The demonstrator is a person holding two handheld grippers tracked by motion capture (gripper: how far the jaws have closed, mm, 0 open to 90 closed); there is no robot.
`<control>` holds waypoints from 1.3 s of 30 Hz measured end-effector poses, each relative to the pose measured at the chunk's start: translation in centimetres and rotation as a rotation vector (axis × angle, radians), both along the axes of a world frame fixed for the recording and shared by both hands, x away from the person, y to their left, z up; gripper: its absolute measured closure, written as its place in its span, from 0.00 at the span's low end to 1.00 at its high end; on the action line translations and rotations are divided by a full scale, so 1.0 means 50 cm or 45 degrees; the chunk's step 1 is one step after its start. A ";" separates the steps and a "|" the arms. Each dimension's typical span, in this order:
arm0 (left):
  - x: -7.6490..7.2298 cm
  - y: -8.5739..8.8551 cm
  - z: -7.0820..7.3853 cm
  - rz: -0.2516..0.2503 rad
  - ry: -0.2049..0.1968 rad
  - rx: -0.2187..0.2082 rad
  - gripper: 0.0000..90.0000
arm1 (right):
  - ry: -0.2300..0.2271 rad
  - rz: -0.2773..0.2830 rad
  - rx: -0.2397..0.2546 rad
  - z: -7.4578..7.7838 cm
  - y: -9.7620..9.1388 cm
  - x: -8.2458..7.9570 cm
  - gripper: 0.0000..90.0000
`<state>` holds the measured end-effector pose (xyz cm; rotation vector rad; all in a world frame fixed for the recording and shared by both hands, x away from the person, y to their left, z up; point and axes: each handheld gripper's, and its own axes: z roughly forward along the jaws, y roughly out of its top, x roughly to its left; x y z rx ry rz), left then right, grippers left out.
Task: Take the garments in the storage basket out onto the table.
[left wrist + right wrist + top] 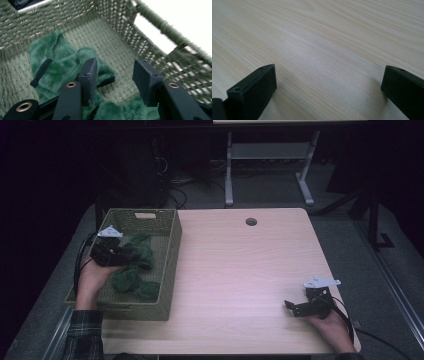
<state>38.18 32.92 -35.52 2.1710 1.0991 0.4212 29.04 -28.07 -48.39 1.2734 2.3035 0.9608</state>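
Left tongs (pixel 113 75) are hanging released inside the woven basket (pixel 170 265), jaws parted with nothing pressed between them; green fleece cloth (pixel 62 65) is lying just below and to their left-jaw side on the basket floor. Right tongs (pixel 300 307) are resting wide apart, empty, on the worktop (pixel 240 270), well away.
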 end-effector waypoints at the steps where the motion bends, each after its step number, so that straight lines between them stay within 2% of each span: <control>1: 0.003 0.003 -0.005 0.008 0.010 0.003 0.61 | 0.000 0.000 0.000 0.000 0.000 0.000 0.00; 10: 0.026 0.014 -0.044 0.026 0.064 0.069 0.64 | 0.000 0.000 0.000 0.000 0.000 0.000 0.00; 19: 0.045 0.016 -0.075 0.058 0.114 0.181 0.64 | 0.000 0.000 0.000 0.000 0.000 0.000 0.00; 23: 0.049 0.020 -0.087 0.068 0.134 0.212 0.69 | 0.000 0.000 0.000 0.000 0.000 0.000 0.00; 26: 0.050 0.022 -0.090 0.056 0.155 0.220 0.79 | 0.000 0.000 0.000 0.000 0.000 0.000 0.00; 28: 0.050 0.022 -0.090 0.051 0.174 0.212 0.90 | 0.000 -0.001 0.000 0.000 0.000 0.000 0.00; 30: 0.049 0.024 -0.087 0.055 0.193 0.195 0.95 | 0.000 -0.001 0.000 0.000 0.000 0.000 0.00; 36: 0.038 0.036 -0.063 0.069 0.199 0.079 0.97 | 0.000 0.000 0.000 0.000 0.000 0.000 0.00; 39: 0.029 0.040 -0.044 0.073 0.178 0.025 0.97 | 0.000 -0.001 0.000 0.000 0.000 0.000 0.00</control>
